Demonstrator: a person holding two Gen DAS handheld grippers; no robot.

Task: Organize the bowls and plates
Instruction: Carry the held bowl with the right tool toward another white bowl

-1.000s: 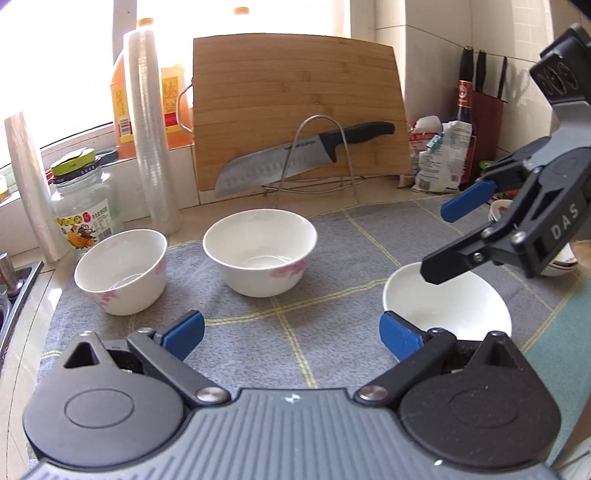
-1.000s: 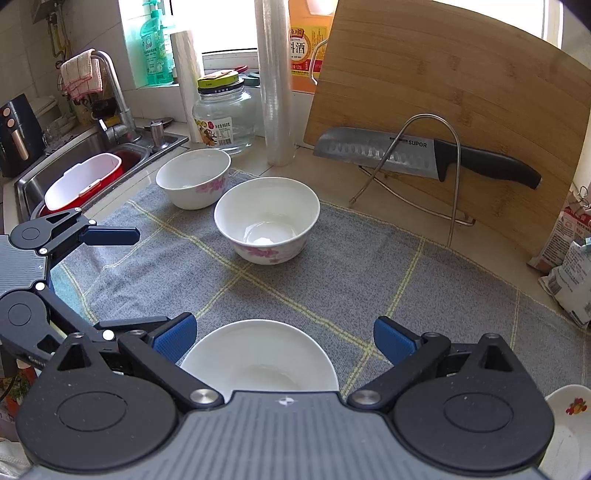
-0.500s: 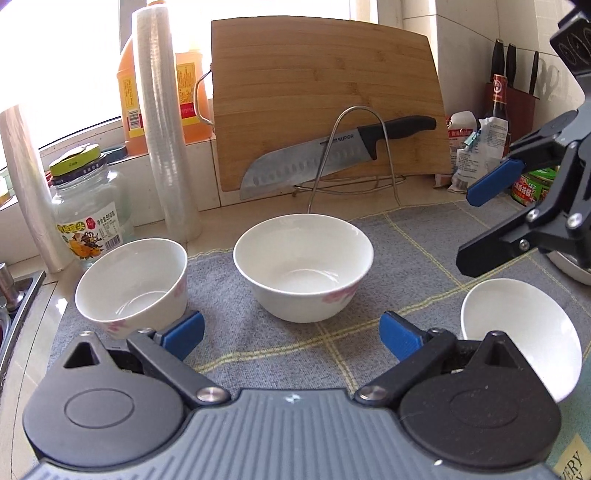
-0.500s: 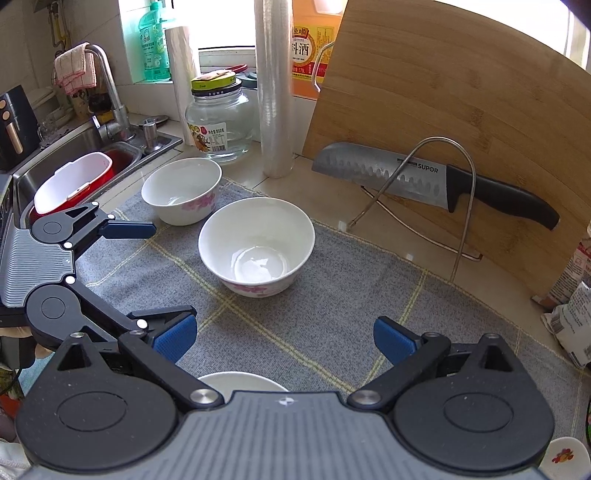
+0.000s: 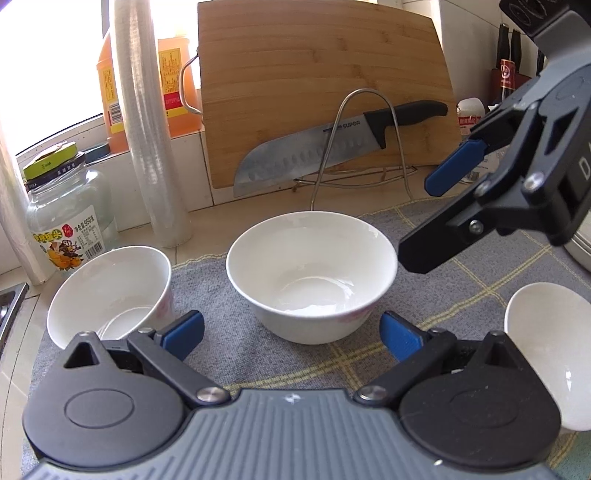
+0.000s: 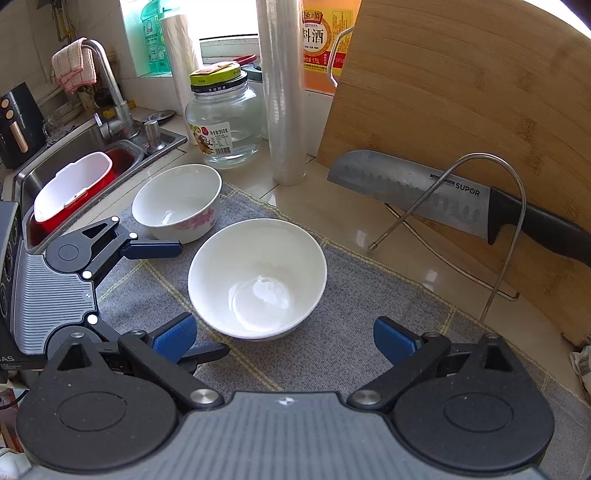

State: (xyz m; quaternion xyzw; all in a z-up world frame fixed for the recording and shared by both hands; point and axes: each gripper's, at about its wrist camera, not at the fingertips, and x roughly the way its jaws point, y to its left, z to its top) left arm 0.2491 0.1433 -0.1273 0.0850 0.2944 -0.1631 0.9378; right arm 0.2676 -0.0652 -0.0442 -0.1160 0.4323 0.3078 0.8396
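On the grey checked cloth, three white porcelain bowls sat apart, unstacked, while the left gripper and right gripper hung wide open and empty, seemingly framing the middle bowl for pickup.

Daylight pours through the window above a tiled counter, steel sink at its end.

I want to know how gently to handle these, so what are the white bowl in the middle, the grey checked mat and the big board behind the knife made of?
White middle bowl: likely glazed ceramic or porcelain; glossy highlights, pink floral print.
Grey checked mat: woven fabric, matte, fuzzy texture with yellow lines.
Tan cutting board: looks like bamboo; joined strips, visible grain, dull finish.
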